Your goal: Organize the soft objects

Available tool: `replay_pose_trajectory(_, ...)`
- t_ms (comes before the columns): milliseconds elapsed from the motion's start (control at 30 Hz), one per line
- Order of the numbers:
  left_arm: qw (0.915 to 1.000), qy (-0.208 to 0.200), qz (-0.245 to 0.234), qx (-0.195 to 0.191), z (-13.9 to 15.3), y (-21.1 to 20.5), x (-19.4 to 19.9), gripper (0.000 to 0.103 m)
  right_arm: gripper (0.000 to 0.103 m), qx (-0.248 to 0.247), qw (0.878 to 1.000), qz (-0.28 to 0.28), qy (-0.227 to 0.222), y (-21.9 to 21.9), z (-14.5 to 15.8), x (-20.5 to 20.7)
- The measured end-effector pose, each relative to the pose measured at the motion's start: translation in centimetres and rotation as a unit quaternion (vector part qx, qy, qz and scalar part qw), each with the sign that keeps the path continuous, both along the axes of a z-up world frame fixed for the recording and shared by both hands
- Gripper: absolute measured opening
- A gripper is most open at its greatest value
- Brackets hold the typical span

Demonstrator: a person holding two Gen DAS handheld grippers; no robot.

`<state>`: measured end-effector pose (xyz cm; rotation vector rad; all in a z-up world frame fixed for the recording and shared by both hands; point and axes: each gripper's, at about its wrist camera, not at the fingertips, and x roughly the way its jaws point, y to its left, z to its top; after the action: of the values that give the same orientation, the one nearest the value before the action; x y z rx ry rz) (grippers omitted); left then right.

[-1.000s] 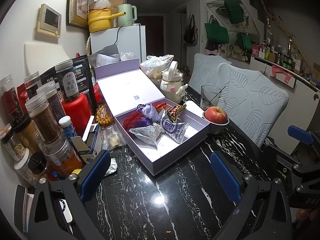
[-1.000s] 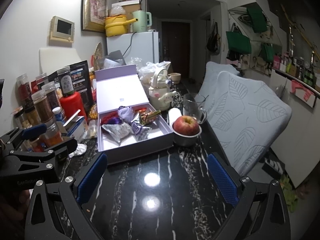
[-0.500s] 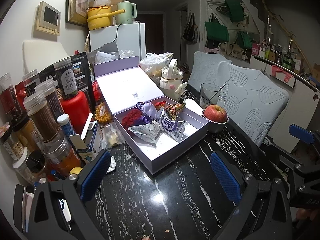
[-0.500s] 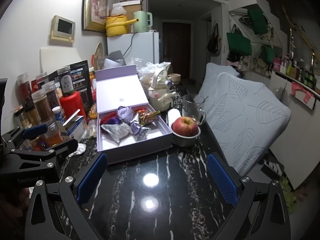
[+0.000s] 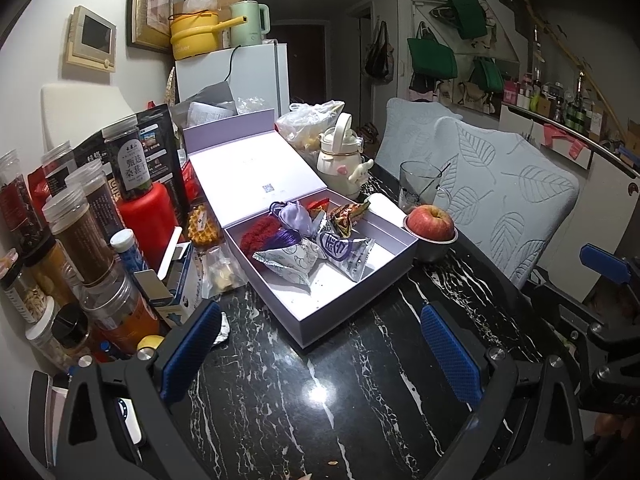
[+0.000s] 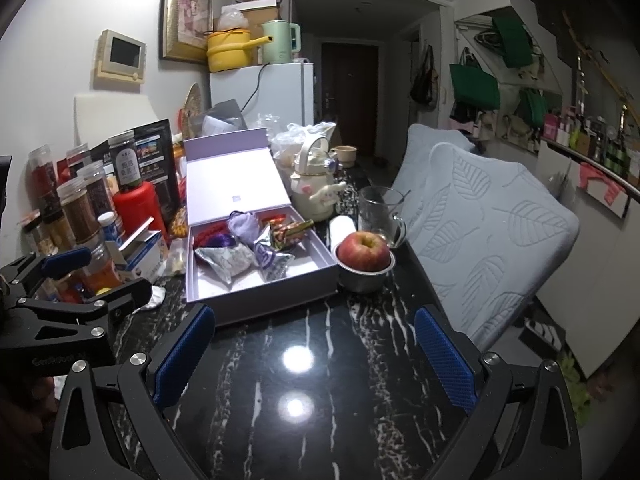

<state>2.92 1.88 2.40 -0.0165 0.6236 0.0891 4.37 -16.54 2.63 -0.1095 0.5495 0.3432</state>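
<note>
An open lilac box [image 5: 352,308] [image 6: 280,296] lies on the black marble table with its lid propped back. Inside lie two silver pyramid sachets [image 5: 290,260] [image 6: 226,260], a lilac drawstring pouch [image 5: 294,216] [image 6: 242,226], a red knitted piece [image 5: 258,232] and a foil candy pack [image 5: 344,216]. My left gripper [image 5: 320,348] is open and empty, hovering in front of the box. My right gripper [image 6: 312,354] is open and empty, also in front of the box. Each gripper shows at the edge of the other's view.
Several spice jars [image 5: 80,236] and a red bottle [image 5: 146,216] crowd the left side. An apple in a metal bowl [image 5: 432,228] [image 6: 364,256], a glass mug [image 6: 378,214] and a cream kettle [image 5: 340,160] stand right of the box. Cushioned chairs [image 6: 480,232] line the right edge.
Both grippers have drifted slightly; the box sits a little nearer and more central in the views. Nothing was grasped or released.
</note>
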Motion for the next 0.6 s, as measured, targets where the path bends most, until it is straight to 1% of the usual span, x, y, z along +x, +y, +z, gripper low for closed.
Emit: replay_pose_trajectory(600,0.9998,0.011,-0.011,-0.015,-0.11,0.06,0.12,0.102,0.102,-0.009,1.000,-0.005,0.000,-0.17,-0.36,-0.02)
